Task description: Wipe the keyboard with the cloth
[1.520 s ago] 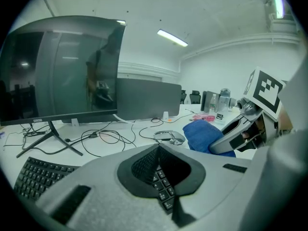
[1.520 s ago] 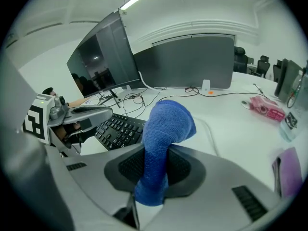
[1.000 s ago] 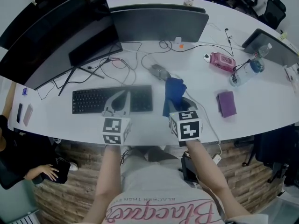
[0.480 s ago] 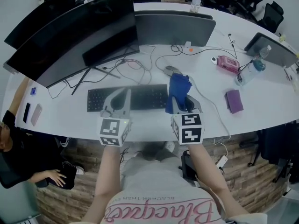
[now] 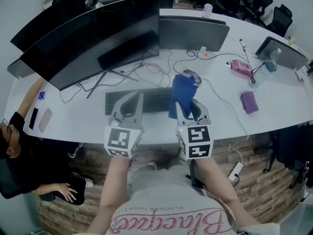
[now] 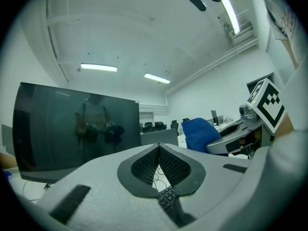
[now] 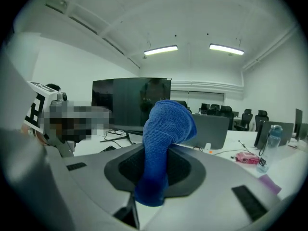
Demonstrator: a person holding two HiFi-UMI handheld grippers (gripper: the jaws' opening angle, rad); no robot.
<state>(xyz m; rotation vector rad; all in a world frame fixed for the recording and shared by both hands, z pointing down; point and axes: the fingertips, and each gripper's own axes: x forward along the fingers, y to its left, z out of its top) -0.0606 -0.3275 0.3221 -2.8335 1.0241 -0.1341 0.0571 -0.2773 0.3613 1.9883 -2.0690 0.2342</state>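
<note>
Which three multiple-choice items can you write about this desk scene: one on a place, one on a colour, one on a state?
1. Where is the keyboard?
A. On the floor
B. On the white desk, in front of the curved monitor
C. On an office chair

2. What colour is the cloth in the right hand-held gripper?
A. Red
B. White
C. Blue

3. What is the state of the left hand-held gripper?
A. Shut, holding nothing
B. Shut on the cloth
C. Wide open around a bottle

Answers:
1. B, because the head view shows it lying on the desk below the monitor.
2. C, because both the head view and the right gripper view show blue fabric.
3. A, because in the left gripper view its jaws meet at the tips with nothing between them.
</note>
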